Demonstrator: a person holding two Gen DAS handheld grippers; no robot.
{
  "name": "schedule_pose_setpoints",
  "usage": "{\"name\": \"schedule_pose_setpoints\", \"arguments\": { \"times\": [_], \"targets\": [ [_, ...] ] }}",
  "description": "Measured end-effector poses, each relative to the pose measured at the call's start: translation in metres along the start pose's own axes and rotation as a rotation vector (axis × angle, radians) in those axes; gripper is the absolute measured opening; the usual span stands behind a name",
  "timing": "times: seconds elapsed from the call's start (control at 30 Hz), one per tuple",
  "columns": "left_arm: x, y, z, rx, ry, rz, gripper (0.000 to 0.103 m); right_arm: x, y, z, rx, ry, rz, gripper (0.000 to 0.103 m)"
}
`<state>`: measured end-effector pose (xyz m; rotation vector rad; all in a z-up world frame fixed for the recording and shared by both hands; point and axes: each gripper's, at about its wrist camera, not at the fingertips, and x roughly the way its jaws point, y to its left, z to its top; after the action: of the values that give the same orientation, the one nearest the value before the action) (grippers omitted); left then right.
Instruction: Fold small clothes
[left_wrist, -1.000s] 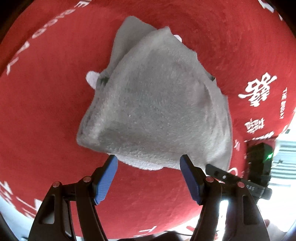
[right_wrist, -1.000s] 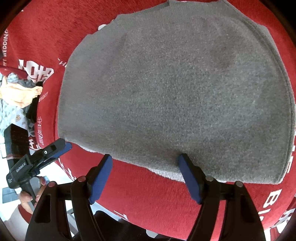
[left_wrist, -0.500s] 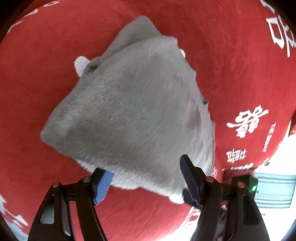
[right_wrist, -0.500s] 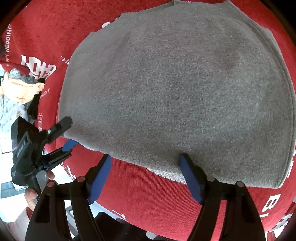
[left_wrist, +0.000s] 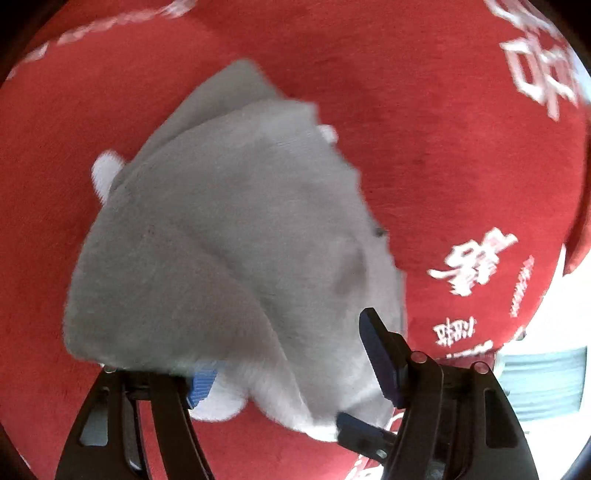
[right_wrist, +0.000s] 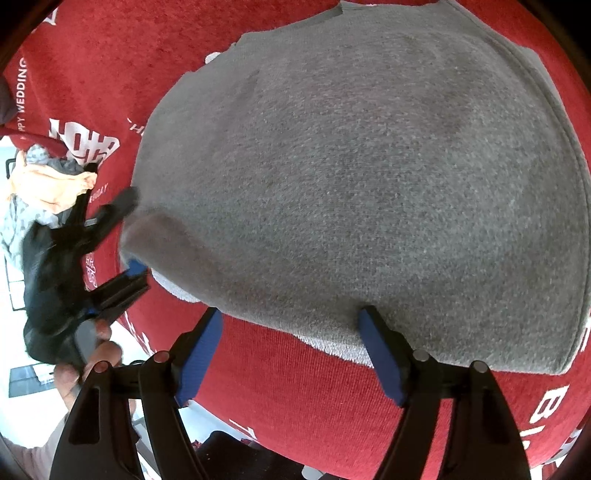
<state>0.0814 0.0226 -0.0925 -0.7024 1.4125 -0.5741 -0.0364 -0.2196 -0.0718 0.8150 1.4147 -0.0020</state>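
A red cloth (right_wrist: 332, 398) with white letters and signs covers the table, and it fills most of both views. Past the table edge the room looks bright and white, and a small heap of other clothes (right_wrist: 48, 184) in orange and grey sits at the far left of the right wrist view. The task's thing is a soft grey garment (right_wrist: 369, 192), folded and lying flat in the middle of the red cloth. In the right wrist view its long side runs left to right, and its near edge lies just in front of the right gripper (right_wrist: 291, 350). That gripper's 2 blue pads stand wide apart with only red cloth and the garment's edge between them, so it grips nothing. The left gripper (left_wrist: 295, 354) is at the garment's left corner. Its 2 fingers are spread apart too, and the corner of the grey garment (left_wrist: 229, 240) lies over one blue pad, with the other pad above the cloth. The picture is blurry there, so the corner may just be resting on the pad. A hand (right_wrist: 92, 358) holds that gripper from below.
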Motion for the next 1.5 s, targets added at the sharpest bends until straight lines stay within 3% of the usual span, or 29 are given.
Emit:
{"name": "schedule_pose_setpoints", "arguments": {
  "times": [0.1,0.3,0.4,0.43,0.5,0.57,0.67,0.77,0.9,0.97,1.07,1.13,1.17,1.2,1.3,1.33,1.4,1.5],
  "targets": [
    [0.002,0.009,0.004,-0.061,-0.022,-0.030,0.070,0.000,0.001,0.000,-0.003,0.000,0.001,0.079],
    [0.002,-0.019,0.004,0.021,-0.061,0.069,0.068,0.001,0.002,0.001,-0.002,-0.005,0.015,0.079],
    [0.004,-0.016,0.005,0.024,-0.052,0.140,0.054,0.001,0.001,0.002,-0.004,0.001,0.016,0.079],
    [0.004,-0.009,0.006,-0.014,-0.053,0.132,0.053,0.000,0.001,0.002,-0.003,0.003,0.017,0.079],
    [0.002,0.003,0.007,-0.071,-0.054,0.127,0.036,-0.001,0.000,0.002,-0.001,0.005,0.020,0.079],
    [-0.001,0.004,0.009,-0.066,-0.058,0.134,0.032,-0.002,0.001,0.003,-0.006,0.011,0.017,0.079],
    [0.000,-0.017,0.007,0.077,-0.066,0.230,0.023,-0.010,0.008,0.008,-0.041,0.010,0.006,0.079],
    [0.002,-0.042,0.000,0.251,-0.088,0.330,0.021,-0.024,0.016,0.021,-0.068,-0.010,0.003,0.079],
    [0.000,-0.056,-0.005,0.378,-0.088,0.363,0.021,-0.047,0.029,0.050,-0.095,-0.043,0.010,0.079],
    [-0.004,-0.047,0.002,0.314,-0.070,0.312,0.021,-0.054,0.036,0.064,-0.116,-0.056,0.000,0.079],
    [-0.003,-0.021,0.013,0.125,-0.035,0.224,0.022,-0.050,0.045,0.074,-0.127,-0.046,0.002,0.079],
    [0.000,-0.004,0.015,0.020,-0.016,0.182,0.032,-0.041,0.046,0.074,-0.120,-0.025,0.010,0.079],
    [0.002,0.000,0.016,-0.018,-0.013,0.148,0.047,-0.034,0.046,0.071,-0.110,-0.012,0.016,0.079],
    [0.003,0.003,0.016,-0.046,-0.021,0.114,0.051,-0.030,0.046,0.068,-0.099,-0.005,0.024,0.079],
    [0.006,0.003,0.020,-0.111,-0.036,0.108,0.051,-0.024,0.043,0.067,-0.073,0.007,0.041,0.079],
    [0.005,-0.002,0.020,-0.089,-0.042,0.136,0.051,-0.026,0.042,0.069,-0.066,0.004,0.041,0.079],
    [0.007,-0.020,0.018,0.021,-0.057,0.226,0.029,-0.032,0.042,0.075,-0.070,-0.005,0.038,0.079],
    [0.008,-0.053,0.005,0.272,-0.083,0.357,0.024,-0.047,0.050,0.092,-0.109,-0.022,0.020,0.079]
  ]
}}
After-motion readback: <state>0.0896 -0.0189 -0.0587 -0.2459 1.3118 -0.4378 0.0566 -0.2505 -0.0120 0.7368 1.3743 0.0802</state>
